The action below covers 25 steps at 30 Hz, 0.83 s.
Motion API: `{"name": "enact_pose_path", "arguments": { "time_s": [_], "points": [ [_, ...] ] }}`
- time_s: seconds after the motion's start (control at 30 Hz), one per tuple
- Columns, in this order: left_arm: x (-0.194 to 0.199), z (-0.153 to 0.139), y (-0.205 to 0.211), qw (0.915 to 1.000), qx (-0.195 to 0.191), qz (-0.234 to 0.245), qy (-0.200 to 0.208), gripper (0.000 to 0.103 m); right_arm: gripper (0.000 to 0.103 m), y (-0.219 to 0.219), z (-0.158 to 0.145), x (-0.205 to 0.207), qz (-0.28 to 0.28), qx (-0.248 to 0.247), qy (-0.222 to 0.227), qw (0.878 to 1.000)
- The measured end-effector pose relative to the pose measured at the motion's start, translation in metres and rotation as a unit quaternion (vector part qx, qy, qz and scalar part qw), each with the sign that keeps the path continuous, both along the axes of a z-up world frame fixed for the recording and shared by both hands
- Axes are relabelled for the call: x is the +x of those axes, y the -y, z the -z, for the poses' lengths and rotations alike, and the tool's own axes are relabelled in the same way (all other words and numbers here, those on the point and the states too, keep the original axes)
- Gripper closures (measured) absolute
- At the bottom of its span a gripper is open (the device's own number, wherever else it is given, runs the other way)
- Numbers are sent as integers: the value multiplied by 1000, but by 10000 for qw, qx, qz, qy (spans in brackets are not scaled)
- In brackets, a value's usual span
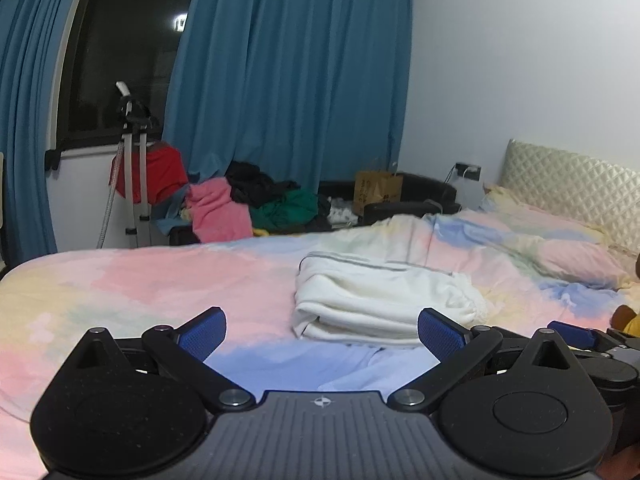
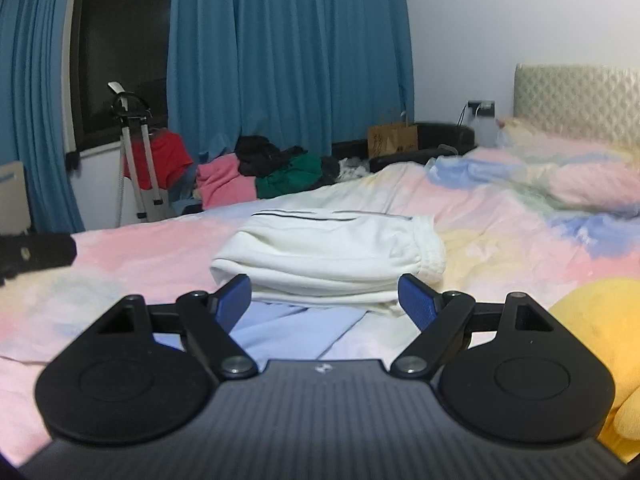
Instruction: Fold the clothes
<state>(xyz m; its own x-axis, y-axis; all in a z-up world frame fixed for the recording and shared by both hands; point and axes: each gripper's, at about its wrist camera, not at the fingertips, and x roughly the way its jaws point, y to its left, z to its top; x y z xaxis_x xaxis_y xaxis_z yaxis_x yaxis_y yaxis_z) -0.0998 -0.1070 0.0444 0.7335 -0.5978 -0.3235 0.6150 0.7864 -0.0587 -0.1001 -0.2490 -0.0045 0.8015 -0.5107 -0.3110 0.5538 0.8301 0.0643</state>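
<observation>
**Folded white garment [image 1: 384,304] on the pastel bedspread [image 1: 140,280], both grippers spread wide and empty.**
The left gripper [image 1: 322,330] hovers just short of the garment's near edge, offset to its left; the right gripper [image 2: 325,298] faces the same edge squarely, its blue pads [image 2: 416,300] apart. Beyond the garment lies a clothes pile [image 2: 276,172] under blue curtains [image 2: 288,48]; right of it, a yellow plush [image 2: 600,328].

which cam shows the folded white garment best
Right wrist view: the folded white garment sits centred, whole, just past the open right gripper. Left wrist view shows it off-centre right, its near corner behind a finger.
</observation>
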Motion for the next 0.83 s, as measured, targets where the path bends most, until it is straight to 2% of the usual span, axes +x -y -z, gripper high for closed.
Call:
{"name": "enact_pose_path", "arguments": {
  "time_s": [0.3, 0.43, 0.83],
  "points": [
    [-1, 15, 5, 9997, 211, -44, -102, 0, 21, 1, 6, 3, 106, 37, -66, 9999],
    [-2, 15, 3, 9997, 209, -104, -123, 0, 21, -3, 5, 3, 133, -120, -82, 9998],
    [-6, 18, 2, 9994, 311, -165, -71, 0, 21, 0, 6, 6, 129, -80, -137, 9998]
  ]
}}
